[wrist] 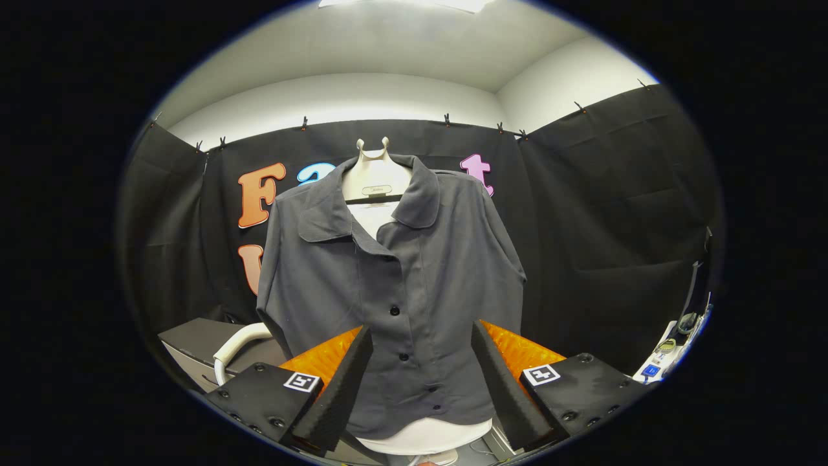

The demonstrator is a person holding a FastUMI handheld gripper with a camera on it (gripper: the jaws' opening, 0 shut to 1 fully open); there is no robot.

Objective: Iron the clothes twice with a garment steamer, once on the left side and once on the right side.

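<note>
A dark grey short-sleeved shirt [401,285] with a collar and a row of dark buttons hangs on a white hanger form [374,176], straight ahead of me against the black cloth wall. The white form shows again below the shirt's hem [427,435]. My gripper [420,346] stands open, its two fingers spread wide on either side of the shirt's lower front, with nothing held between them. The shirt is beyond the fingertips, not touched. A white curved handle-like piece [236,346], maybe part of the steamer, sits low to the left of the shirt.
A grey box-shaped unit [194,343] stands low at the left, under the white curved piece. At the far right edge lie small items with a blue tag [666,359]. Black cloth walls close the booth behind and to the right.
</note>
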